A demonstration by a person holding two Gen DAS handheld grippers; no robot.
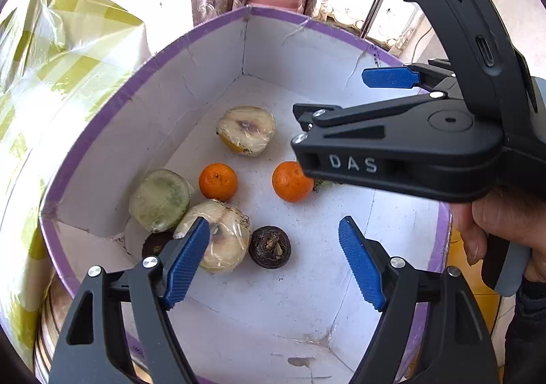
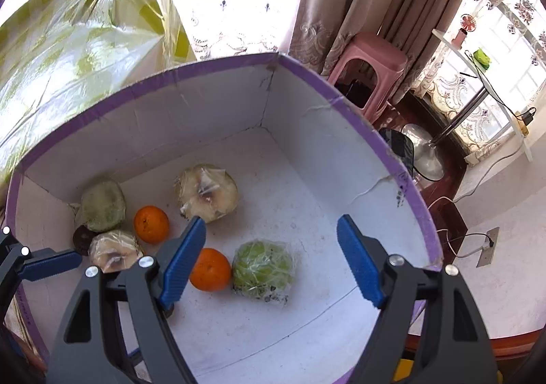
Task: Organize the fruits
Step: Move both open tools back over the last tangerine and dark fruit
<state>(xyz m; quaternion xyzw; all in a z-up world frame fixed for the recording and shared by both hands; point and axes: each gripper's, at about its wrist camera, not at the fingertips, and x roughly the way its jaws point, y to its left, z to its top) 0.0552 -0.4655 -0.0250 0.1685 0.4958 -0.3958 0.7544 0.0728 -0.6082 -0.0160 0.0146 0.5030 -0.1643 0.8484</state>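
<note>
Fruit fills our purple-rimmed box: two oranges, film-wrapped pale pieces and a dark round one lie below our left gripper, its jaws wide apart, holding nothing. From the right wrist, our right gripper hangs equally wide and empty over a wrapped green fruit beside an orange.

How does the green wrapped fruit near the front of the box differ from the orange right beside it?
The green wrapped fruit is covered in clear film; the orange is bare. The green wrapped fruit is pale green and looks larger; the orange is bright, smooth and smaller. Both lie on the floor of the white box, side by side.
</note>
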